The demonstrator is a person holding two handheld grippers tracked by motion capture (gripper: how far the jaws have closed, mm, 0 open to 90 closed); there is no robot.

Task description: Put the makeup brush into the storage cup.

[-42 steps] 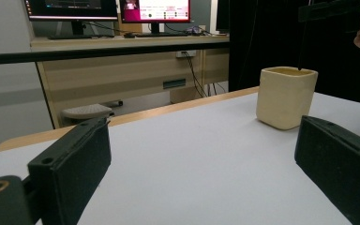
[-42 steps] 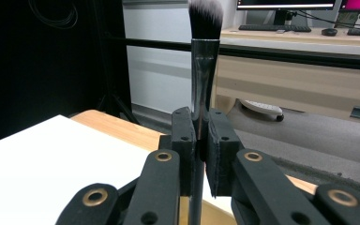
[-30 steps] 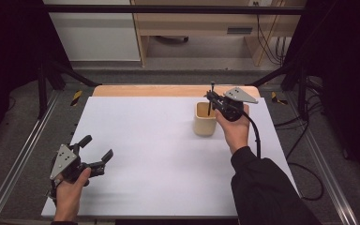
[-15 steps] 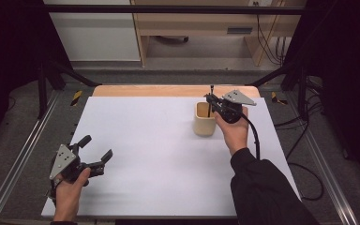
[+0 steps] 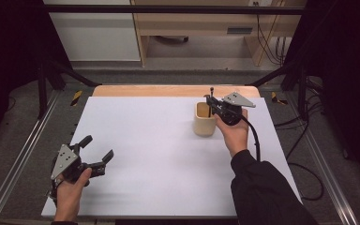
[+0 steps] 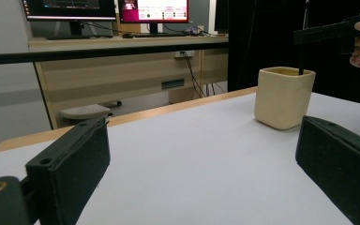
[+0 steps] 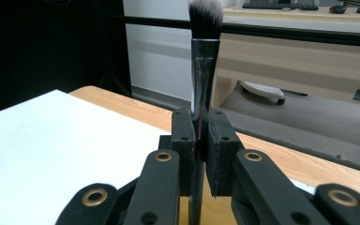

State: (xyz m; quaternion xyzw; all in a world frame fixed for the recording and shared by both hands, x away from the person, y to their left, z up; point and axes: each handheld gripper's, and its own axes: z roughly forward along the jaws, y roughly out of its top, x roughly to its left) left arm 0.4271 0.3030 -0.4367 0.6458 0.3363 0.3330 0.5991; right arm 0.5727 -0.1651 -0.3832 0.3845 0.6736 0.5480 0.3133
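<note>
A cream square cup (image 5: 204, 119) (image 6: 283, 97) stands on the white table right of centre. My right gripper (image 5: 210, 106) (image 7: 200, 140) hovers over the cup, shut on a makeup brush (image 7: 203, 70) (image 5: 211, 101) held upright, bristles up, handle reaching down into the cup (image 7: 211, 206). In the left gripper view the brush's dark handle (image 6: 302, 47) enters the cup's mouth. My left gripper (image 5: 96, 153) rests open near the table's front left corner, nothing between its fingers (image 6: 70, 164), pointed toward the cup.
The white table sheet (image 5: 150, 150) lies over a wooden top (image 5: 168, 90). Metal rails (image 5: 18, 159) run along both sides. A desk (image 6: 122, 70) with monitors stands beyond the far edge. A cable (image 5: 255, 140) trails from the right gripper.
The right gripper with the brush has shifted slightly lower and left over the cup. The left gripper has stayed still.
</note>
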